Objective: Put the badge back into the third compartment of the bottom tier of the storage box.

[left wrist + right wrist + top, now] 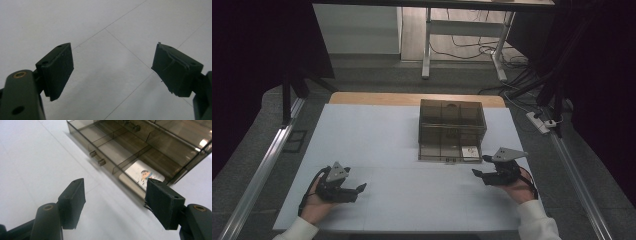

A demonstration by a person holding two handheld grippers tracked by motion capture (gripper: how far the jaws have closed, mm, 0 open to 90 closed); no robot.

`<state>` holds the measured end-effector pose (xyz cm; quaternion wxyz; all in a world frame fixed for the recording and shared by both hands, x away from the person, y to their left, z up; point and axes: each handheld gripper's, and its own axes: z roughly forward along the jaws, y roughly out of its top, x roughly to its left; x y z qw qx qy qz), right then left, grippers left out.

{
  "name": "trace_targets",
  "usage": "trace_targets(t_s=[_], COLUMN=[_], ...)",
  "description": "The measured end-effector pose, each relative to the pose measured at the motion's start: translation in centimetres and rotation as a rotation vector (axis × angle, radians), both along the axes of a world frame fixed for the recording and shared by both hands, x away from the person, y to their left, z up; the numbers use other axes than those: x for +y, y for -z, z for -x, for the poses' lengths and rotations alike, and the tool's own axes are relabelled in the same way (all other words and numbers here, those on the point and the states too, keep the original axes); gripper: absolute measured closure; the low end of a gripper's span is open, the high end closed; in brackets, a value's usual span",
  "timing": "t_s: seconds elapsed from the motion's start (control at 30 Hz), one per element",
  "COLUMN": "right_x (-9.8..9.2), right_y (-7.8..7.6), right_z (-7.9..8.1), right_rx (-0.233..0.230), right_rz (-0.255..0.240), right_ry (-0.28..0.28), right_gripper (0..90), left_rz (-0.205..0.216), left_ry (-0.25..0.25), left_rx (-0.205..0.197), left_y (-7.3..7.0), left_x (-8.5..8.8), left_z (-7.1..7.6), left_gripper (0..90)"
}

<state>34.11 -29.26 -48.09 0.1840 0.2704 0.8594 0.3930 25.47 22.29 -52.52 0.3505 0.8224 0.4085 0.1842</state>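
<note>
We see the smoky transparent plastic drawer box (452,131) mid-table, its right edge cut off in the right gripper view. Right gripper (115,200) spread beside it, left gripper (112,72) spread, both empty.

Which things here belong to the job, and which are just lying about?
Job:
- drawer box
- card in its bottom drawer
- right gripper, open, nearest the box
- left gripper, open, over the mat

Lying about:
- power strip on the floor
- cables
- desk legs
</note>
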Motion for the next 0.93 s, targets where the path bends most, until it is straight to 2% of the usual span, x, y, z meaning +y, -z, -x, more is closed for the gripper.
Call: trace_targets(t_s=[0.3,0.47,0.57,0.93], right_x=[-1.3,-2.0,-2.1,-2.1], right_y=[0.4,1.6,2.1,2.0], right_z=[2.2,2.8,2.7,2.7], right_rx=[-0.02,-0.017,-0.005,-0.023], right_rz=[-0.063,-0.087,-0.076,-0.071], right_ry=[0.029,0.057,0.058,0.064], right_gripper=[31.7,31.7,31.7,31.7], left_rz=[0.006,0.014,0.015,0.021], left_ry=[0.001,0.001,0.0,0.001], left_rx=[0.001,0.003,0.003,0.004], left_y=[0.0,-0.1,-0.1,-0.2], left_x=[0.0,0.0,0.0,0.0], left_z=[0.1,0.3,0.4,0.4], left_gripper=[17.0,17.0,16.9,16.9])
